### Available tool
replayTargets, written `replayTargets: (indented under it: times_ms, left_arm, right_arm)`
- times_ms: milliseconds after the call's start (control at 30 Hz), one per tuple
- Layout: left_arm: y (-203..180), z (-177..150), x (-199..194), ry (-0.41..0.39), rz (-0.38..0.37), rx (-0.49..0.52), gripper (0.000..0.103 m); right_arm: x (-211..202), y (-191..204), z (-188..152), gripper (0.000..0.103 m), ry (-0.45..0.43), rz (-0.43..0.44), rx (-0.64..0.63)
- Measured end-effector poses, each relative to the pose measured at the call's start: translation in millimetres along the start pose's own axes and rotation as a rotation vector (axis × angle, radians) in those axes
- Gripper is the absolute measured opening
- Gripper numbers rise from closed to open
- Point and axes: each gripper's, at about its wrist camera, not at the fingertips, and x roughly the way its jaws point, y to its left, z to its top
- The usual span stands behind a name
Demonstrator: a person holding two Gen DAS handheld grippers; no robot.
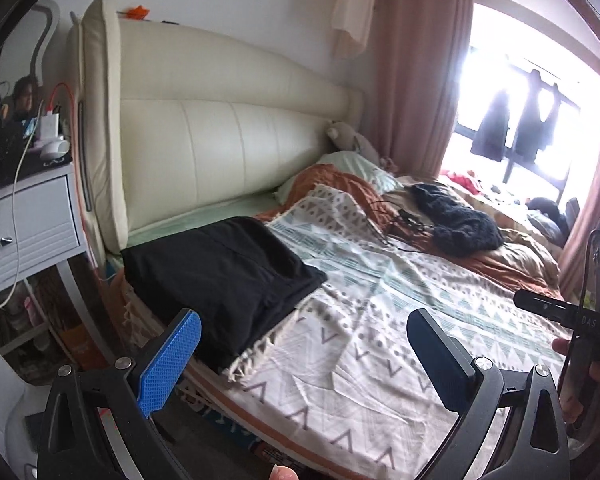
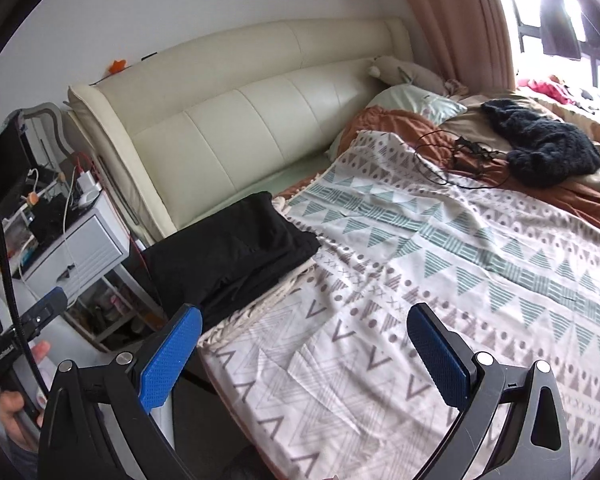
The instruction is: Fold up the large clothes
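Observation:
A black garment (image 1: 224,276) lies folded in a flat stack at the near left corner of the bed, on a patterned white blanket (image 1: 380,320). It also shows in the right wrist view (image 2: 236,252), left of centre. My left gripper (image 1: 304,360) is open and empty, held above the bed edge just in front of the garment. My right gripper (image 2: 304,360) is open and empty over the blanket (image 2: 420,280), to the right of the garment. A dark knitted garment (image 1: 456,216) lies crumpled farther back on the bed, seen too in the right wrist view (image 2: 540,144).
A cream padded headboard (image 1: 220,128) runs along the left. A white nightstand (image 1: 32,224) with cables stands beside the bed. Black cords (image 2: 452,156) lie on the orange bedding. Pillows, pink curtains (image 1: 420,80) and a bright window (image 1: 520,120) are behind.

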Motion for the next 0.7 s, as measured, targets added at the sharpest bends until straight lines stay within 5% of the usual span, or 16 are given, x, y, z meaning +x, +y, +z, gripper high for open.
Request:
replayTargets:
  times_ms: [700]
  left_arm:
    - [-62.8,-91.5,-103.0,-0.061,-0.208,0.210,0.103]
  right_arm:
    - [-151.2,46.1,-144.8,0.103,-0.159,-0.229,-0.023]
